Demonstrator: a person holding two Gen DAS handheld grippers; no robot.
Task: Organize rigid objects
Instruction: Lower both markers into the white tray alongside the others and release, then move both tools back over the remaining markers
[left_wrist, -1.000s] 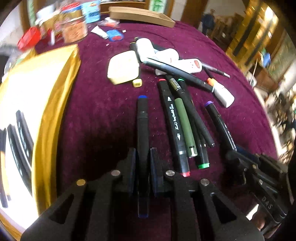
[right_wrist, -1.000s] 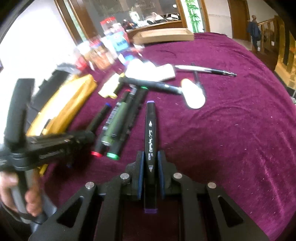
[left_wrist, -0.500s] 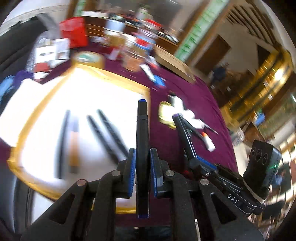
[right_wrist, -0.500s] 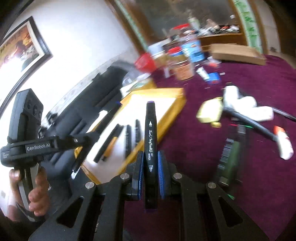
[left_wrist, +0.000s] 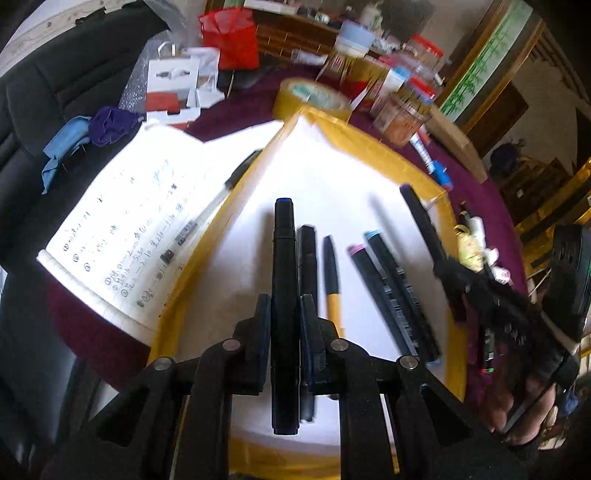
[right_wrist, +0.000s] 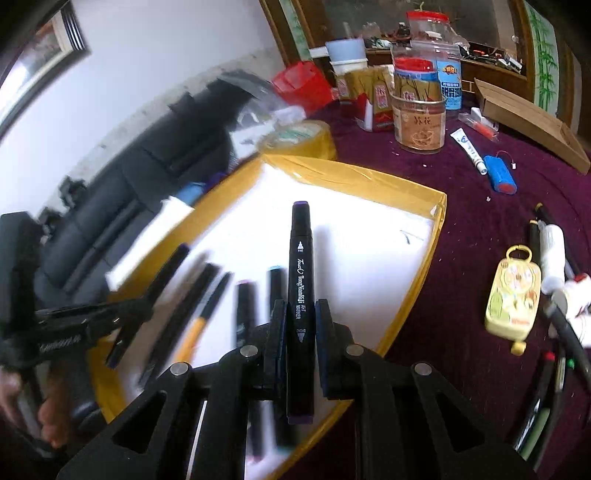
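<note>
Left gripper (left_wrist: 284, 314) clamped on blue-capped marker (left_wrist: 284, 280), marker upright between pads, blue cap beyond fingertips. Right gripper (right_wrist: 300, 321) clamped on purple-capped art marker (right_wrist: 301, 280), cap beyond fingertips. Under both: yellow-rimmed tray (right_wrist: 424, 273), white floor. Markers lying in tray (left_wrist: 395, 291) right of left fingers; yellow-barrelled pen (left_wrist: 332, 288) just right. Cartoon-printed yellow case (right_wrist: 513, 299) on purple cloth, right of right fingers.
</note>
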